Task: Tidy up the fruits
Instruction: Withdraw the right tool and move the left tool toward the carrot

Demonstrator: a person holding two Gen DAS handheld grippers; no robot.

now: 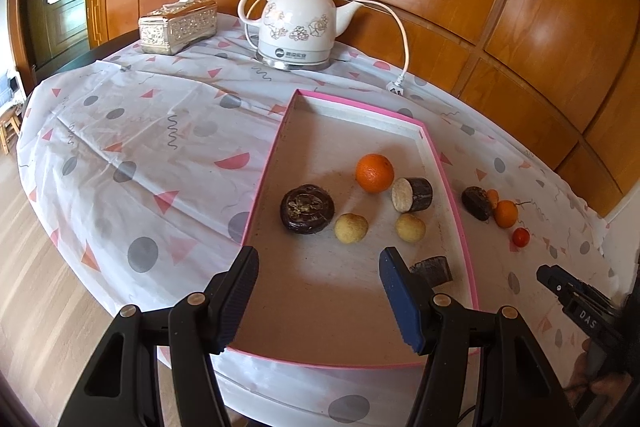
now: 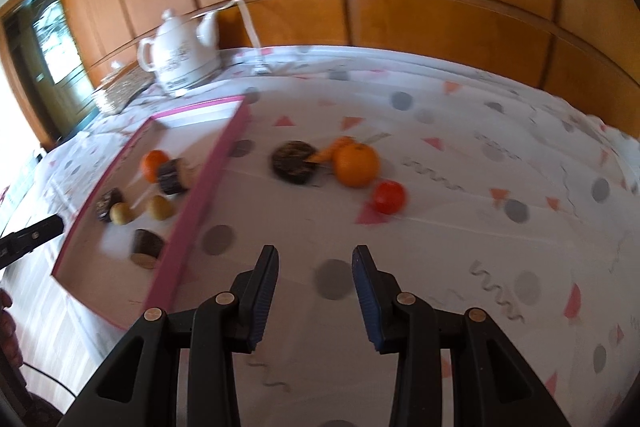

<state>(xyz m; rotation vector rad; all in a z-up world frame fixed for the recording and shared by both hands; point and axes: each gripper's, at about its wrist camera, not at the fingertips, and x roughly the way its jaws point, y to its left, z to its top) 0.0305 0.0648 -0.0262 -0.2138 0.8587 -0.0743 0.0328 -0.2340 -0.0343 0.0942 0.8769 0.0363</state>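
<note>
The left gripper stands open and empty above the near end of the pink-rimmed tray. The right gripper is also parted with nothing between its pads, positioned over bare tablecloth to the right of the tray. Four items remain outside the tray, at about 12 o'clock from the right gripper: a dark round fruit, a small carrot-like piece touching it, an orange just beside both, and a small red tomato at roughly 1 o'clock, set slightly apart. The tomato is judged light, smooth-skinned and easily bruised; a grip across its widest part with gentle closure is advisable. The orange appears firm with a dimpled peel, offering good friction; the pads should meet it at its equator. The dark fruit looks hard-shelled and squat, so opposing sides of its rim suit best. Round items may roll when nudged. Items already in the tray include another orange and two pale round fruits.
</note>
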